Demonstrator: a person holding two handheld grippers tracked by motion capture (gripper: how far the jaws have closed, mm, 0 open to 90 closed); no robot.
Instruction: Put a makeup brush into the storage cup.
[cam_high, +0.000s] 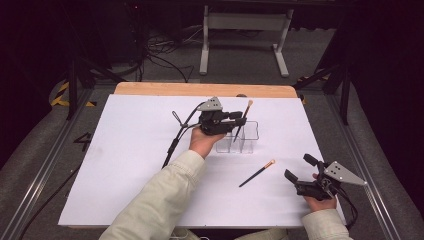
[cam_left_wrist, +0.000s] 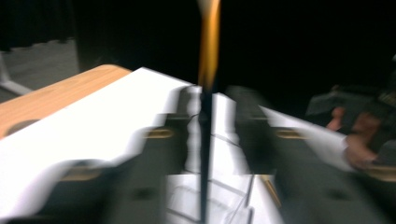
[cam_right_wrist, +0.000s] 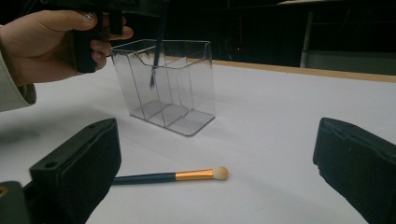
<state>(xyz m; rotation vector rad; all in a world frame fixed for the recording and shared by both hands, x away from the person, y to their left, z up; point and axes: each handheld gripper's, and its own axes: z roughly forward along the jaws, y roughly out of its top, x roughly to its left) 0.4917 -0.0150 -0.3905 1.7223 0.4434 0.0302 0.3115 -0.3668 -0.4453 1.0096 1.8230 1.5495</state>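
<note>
The white worktop (cam_high: 140, 165) carried it all, and the clear organizer (cam_right_wrist: 168, 84) stood upright near the far middle of it, the mark for everything else. Right over that organizer hovered the left gripper (cam_high: 239, 122), and between its fingers, which stood parted, a makeup brush (cam_high: 243, 120) hung nearly upright, bristles up, its dark handle tip already dipped inside the organizer's top. In the blurred left gripper view I could not tell whether the pads touched the handle at all. That was the risk, as I judged it: with the fingers apart the brush could drop crooked, strike a divider wall, and lean out over the rim or tip the light organizer over.

A second brush (cam_right_wrist: 173, 176) lay flat on the worktop just in front of the organizer, on the person's side, gold ferrule and pale tip pointing right in the right gripper view. The right gripper (cam_high: 299, 170) rested low beyond it, to the right of the organizer and nearer the person, fingers spread wide and holding nothing.

Little stood in the way: the organizer's own dividers (cam_right_wrist: 163, 93) narrowed the slot, and the left hand (cam_right_wrist: 51, 37) crowded its left rim. A metal stand (cam_high: 245, 40) sat well behind the organizer, off the worktop.
</note>
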